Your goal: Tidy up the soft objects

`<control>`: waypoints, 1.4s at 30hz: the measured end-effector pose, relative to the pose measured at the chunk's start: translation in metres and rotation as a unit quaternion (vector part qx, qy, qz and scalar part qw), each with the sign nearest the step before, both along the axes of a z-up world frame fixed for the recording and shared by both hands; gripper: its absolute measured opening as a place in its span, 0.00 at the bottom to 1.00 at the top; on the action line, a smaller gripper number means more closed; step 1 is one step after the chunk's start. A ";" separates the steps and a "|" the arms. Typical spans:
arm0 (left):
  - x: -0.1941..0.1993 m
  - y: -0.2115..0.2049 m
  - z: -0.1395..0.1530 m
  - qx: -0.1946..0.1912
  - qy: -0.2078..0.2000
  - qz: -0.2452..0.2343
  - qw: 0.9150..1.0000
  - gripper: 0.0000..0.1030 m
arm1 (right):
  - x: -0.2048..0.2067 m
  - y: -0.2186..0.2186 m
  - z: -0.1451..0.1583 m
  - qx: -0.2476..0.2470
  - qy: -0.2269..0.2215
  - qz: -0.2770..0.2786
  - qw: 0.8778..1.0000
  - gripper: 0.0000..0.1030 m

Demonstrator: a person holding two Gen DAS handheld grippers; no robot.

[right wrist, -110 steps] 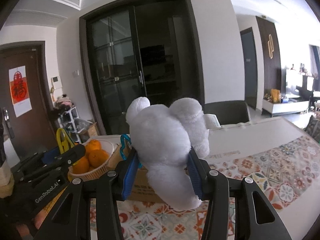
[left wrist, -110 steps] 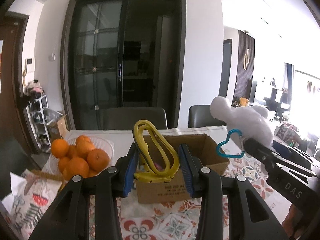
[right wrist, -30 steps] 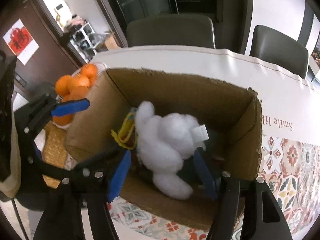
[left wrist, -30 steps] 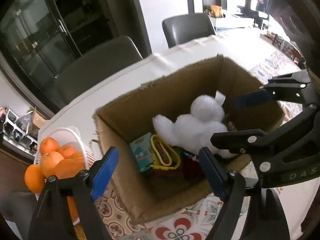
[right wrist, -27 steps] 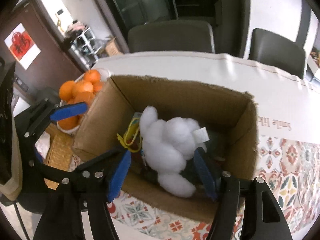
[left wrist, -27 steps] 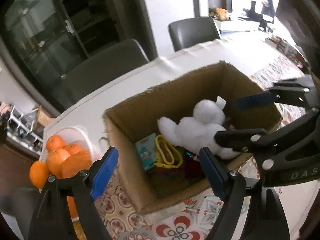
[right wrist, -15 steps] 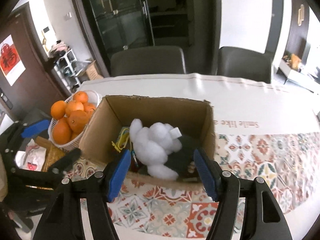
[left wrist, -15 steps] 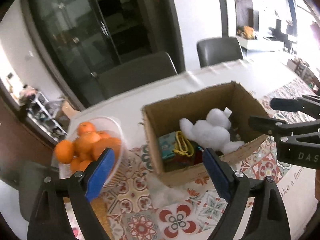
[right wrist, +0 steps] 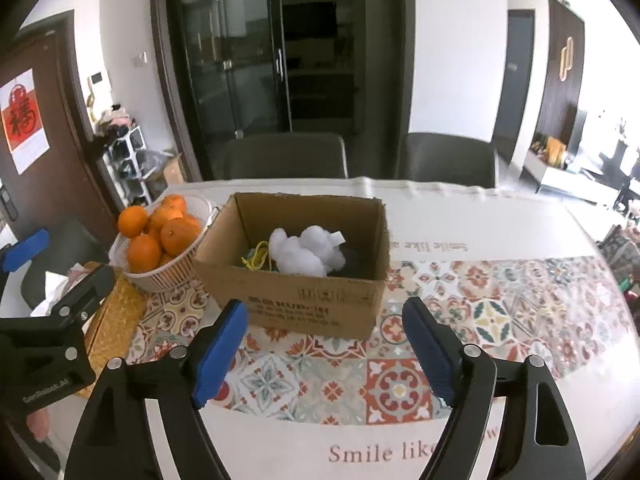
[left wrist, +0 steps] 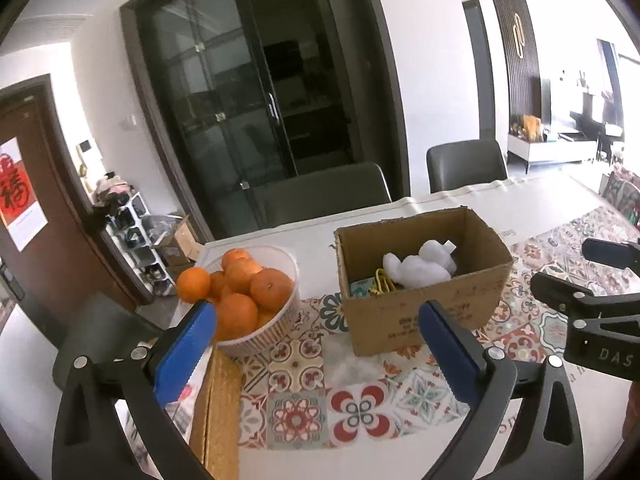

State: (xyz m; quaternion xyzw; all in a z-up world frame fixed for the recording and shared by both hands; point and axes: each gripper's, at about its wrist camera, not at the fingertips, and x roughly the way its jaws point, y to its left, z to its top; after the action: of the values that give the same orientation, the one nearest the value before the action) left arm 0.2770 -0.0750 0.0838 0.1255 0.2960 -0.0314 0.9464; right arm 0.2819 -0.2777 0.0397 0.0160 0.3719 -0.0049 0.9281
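An open cardboard box (left wrist: 424,312) (right wrist: 304,304) stands on the patterned tablecloth. Inside it lies a white plush toy (left wrist: 420,266) (right wrist: 306,254) beside a yellow looped toy (left wrist: 382,282) (right wrist: 258,254). My left gripper (left wrist: 316,350) hangs back from the box, above the cloth, its jaws opening with nothing between them. My right gripper (right wrist: 320,344) is also short of the box, jaws opening and empty. Each gripper shows at the edge of the other's view.
A white bowl of oranges (left wrist: 276,312) (right wrist: 168,272) stands left of the box. A golden flat box (left wrist: 216,408) (right wrist: 114,312) lies at the near left. Grey chairs (right wrist: 284,156) line the table's far side. Patterned cloth (right wrist: 500,304) stretches to the right.
Both grippers have pulled up and back from over the box and spread wider. The plush and the yellow toy stay in the box. The box now looks smaller and farther.
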 end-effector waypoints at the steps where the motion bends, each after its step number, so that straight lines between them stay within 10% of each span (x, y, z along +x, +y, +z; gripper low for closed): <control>1: -0.008 0.002 0.001 -0.002 -0.004 0.001 1.000 1.00 | -0.007 0.000 0.002 0.000 -0.003 -0.001 1.000 0.81; 19: -0.140 0.019 0.013 -0.047 -0.060 -0.006 0.997 1.00 | -0.147 0.009 0.015 0.005 -0.070 -0.022 0.997 0.86; 42: -0.224 0.029 -0.005 -0.070 -0.079 -0.005 0.994 1.00 | -0.222 0.013 0.008 -0.002 -0.100 -0.024 0.995 0.86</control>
State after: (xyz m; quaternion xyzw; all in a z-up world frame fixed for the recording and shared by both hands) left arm 0.0533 -0.0465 0.0788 0.0621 0.2169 -0.0467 0.9731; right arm 0.0603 -0.2644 0.0476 0.0236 0.2766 -0.0264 0.9603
